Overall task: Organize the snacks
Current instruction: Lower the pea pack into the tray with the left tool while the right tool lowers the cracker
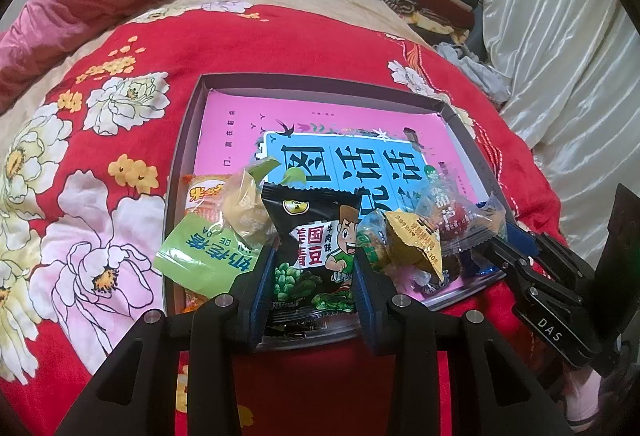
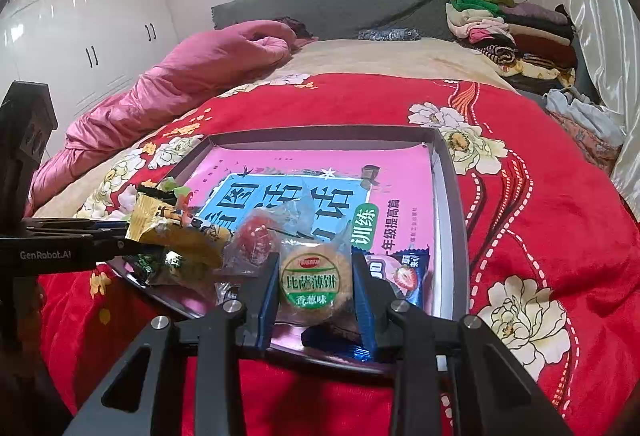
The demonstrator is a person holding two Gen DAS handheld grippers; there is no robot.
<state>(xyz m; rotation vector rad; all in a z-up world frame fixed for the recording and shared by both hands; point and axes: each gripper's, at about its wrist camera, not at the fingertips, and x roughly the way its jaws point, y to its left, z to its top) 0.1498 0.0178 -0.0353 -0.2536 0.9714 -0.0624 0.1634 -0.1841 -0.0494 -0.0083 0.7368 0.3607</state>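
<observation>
Glossy black packet (image 1: 316,248), crinkled foil

A shallow grey box (image 1: 188,140) lined with a pink book (image 1: 240,124) holds the snacks, all heaped at its near edge. A black green-pea packet (image 1: 316,232) stands upright in the heap's middle, a light green pouch (image 1: 200,256) lies to its left, a yellow wrapped piece (image 1: 416,240) to its right. A round clear-wrapped biscuit (image 2: 314,282) sits beside a red candy (image 2: 258,236) and a dark blue strawberry wrapper (image 2: 408,268).

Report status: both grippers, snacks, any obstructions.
Left gripper shut on black pea packet. Right gripper shut on round cracker pack. Snacks heaped at tray near edge, crowding both.
</observation>
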